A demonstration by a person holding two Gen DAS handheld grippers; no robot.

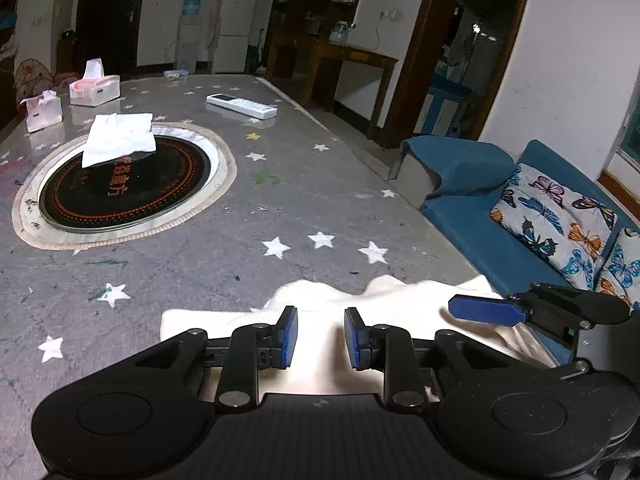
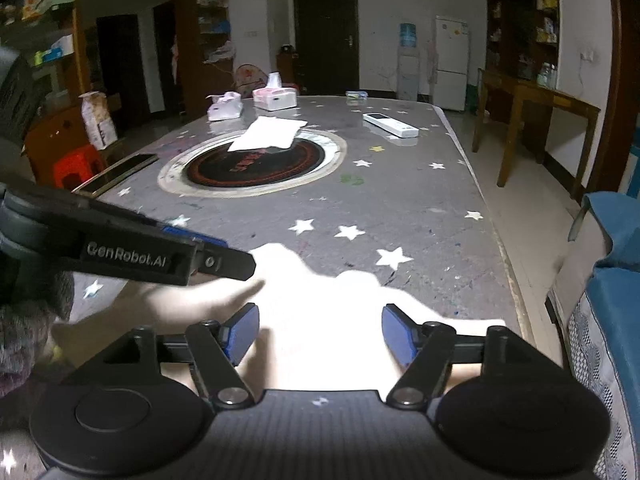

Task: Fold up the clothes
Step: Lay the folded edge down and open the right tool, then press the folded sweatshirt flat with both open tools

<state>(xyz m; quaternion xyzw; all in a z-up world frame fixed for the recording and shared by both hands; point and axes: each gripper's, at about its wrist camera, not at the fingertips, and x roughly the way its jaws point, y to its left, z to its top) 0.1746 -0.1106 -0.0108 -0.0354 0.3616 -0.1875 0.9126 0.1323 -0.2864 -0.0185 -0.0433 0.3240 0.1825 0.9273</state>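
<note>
The left claw is hovering over the near edge of the counter with its blue pads apart and nothing between them, and the cream garment is lying flat on the counter directly under and just past them. In the right wrist view, the right claw is likewise standing spread wide above the same pale cloth, gripping nothing, while the left claw is reaching in from the left side over the garment's far left corner. The garment is glowing overexposed, so its folds are hard to read; its far edge is running wavy across the star-printed grey cover. Off to the right, a blue sofa is sitting beside the counter, carrying a butterfly-patterned cushion. Farther along the counter, a round black hotplate is sitting set into the surface, with a white tissue lying over its far rim. Beyond that, a white remote control is lying toward the right, and two tissue packs are standing near the far left end.
</note>
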